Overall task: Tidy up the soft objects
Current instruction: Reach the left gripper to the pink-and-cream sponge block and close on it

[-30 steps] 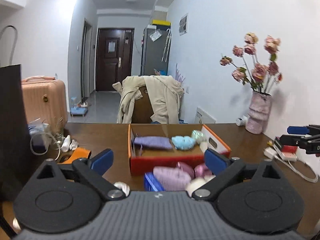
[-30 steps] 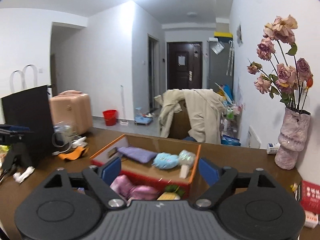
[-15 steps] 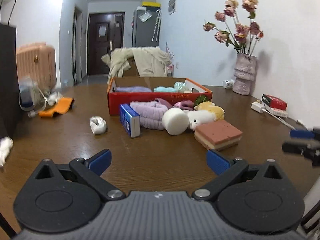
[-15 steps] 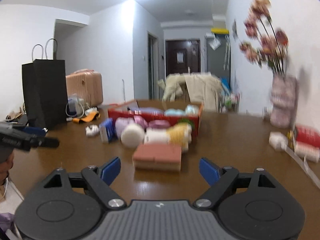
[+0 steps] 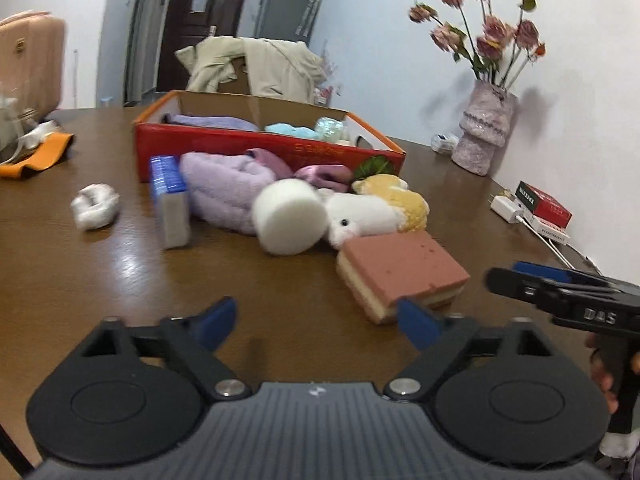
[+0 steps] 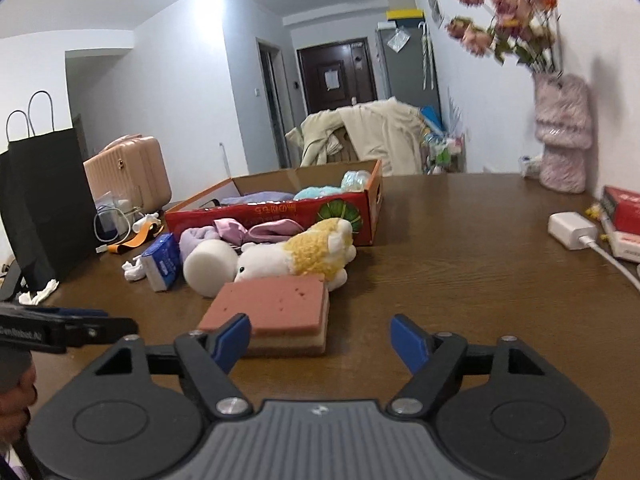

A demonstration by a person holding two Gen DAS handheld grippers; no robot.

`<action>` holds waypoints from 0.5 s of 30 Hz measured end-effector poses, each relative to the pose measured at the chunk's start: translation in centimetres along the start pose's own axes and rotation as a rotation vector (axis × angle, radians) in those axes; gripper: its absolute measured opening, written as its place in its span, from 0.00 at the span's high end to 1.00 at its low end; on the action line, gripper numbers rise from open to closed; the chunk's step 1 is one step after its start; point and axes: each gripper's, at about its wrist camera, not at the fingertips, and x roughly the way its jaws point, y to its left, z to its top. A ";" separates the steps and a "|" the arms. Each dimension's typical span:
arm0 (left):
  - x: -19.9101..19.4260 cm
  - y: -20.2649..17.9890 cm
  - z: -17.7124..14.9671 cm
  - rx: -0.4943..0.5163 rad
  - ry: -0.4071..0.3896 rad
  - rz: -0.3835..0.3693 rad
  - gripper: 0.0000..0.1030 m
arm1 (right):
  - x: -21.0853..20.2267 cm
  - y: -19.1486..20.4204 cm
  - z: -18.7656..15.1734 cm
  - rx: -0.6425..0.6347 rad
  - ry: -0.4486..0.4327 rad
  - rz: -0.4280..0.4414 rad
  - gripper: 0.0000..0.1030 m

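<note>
Step in hand, as judged: approach, with no soft item yet grasped. The left tool (image 5: 316, 320) and the right tool (image 6: 320, 338) both hang low over the brown wooden worktop (image 6: 460, 260), jaws closing but still wide apart, nothing between the pads.

The landmark is the open red-and-orange cardboard box (image 5: 260, 148). In front of it lies the loose pile. Nearest the tools is one pink-topped layered rectangular sponge (image 6: 268, 312). Behind it, toward the box:
- one white foam cylinder (image 5: 290, 216);
- one white-and-yellow plush toy (image 6: 304, 254);
- one lilac rolled towel (image 5: 226, 184);
- one blue-wrapped block (image 5: 170, 196).

Inside the box: at least three soft items.

Next move, as judged: centre the right tool on the sponge, close, then carry it into the box.
</note>
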 end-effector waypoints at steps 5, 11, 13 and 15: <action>3.9 -0.8 1.8 -0.063 0.064 -0.123 0.57 | 4.1 -1.2 1.5 0.054 0.030 0.078 0.55; 6.8 -1.1 2.1 -0.069 0.045 -0.189 0.71 | 6.4 -3.9 0.7 0.275 0.040 0.171 0.78; 7.1 -1.1 1.9 -0.052 0.026 -0.200 0.71 | 6.6 -4.1 0.6 0.295 0.049 0.173 0.79; 7.3 -0.8 1.8 -0.056 0.018 -0.214 0.71 | 6.8 -4.1 0.5 0.297 0.051 0.171 0.79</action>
